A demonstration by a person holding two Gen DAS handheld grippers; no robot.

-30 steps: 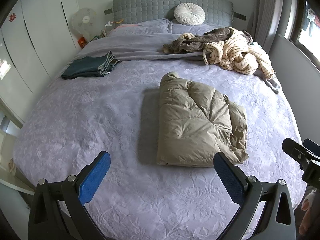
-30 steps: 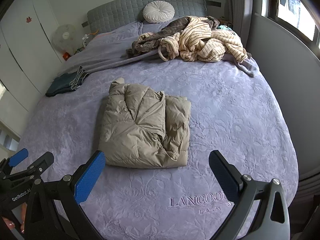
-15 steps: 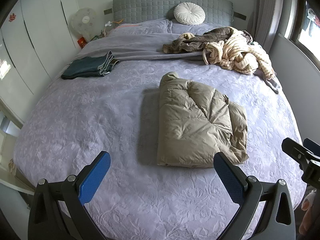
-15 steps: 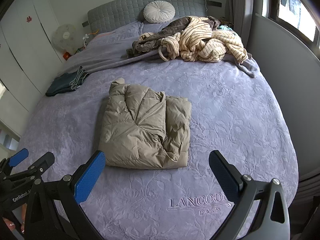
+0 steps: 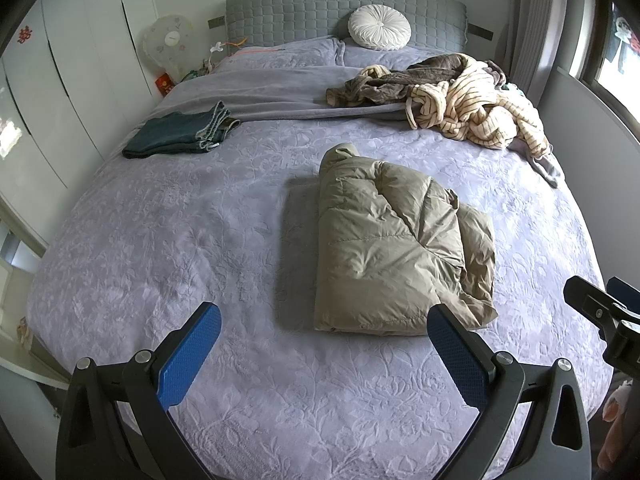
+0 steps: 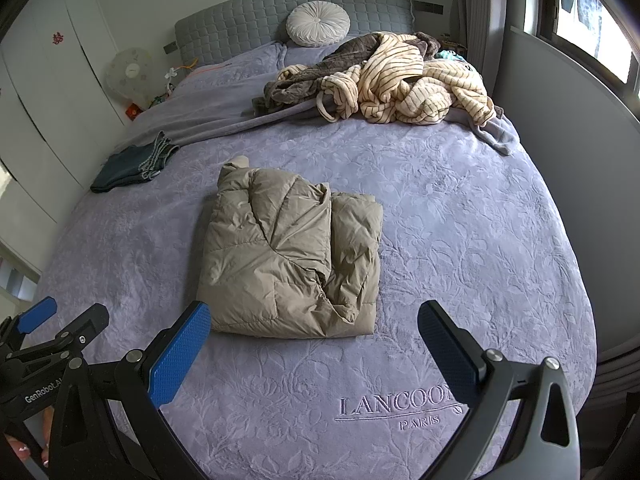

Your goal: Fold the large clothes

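Observation:
A khaki puffer jacket [image 5: 396, 240] lies folded into a thick rectangle in the middle of the lilac bedspread [image 5: 160, 240]; it also shows in the right wrist view [image 6: 292, 256]. My left gripper [image 5: 324, 344] is open and empty, held above the bed just short of the jacket's near edge. My right gripper [image 6: 314, 340] is open and empty too, at the jacket's near edge. Each gripper shows at the edge of the other's view: the right one [image 5: 600, 312] and the left one [image 6: 52, 328].
A heap of unfolded clothes, striped cream and brown [image 5: 460, 100], lies at the back right [image 6: 400, 80]. Folded dark jeans [image 5: 180, 132] lie at the back left. A round white cushion [image 5: 379, 32] leans on the grey headboard. Wardrobes stand left, a wall and window right.

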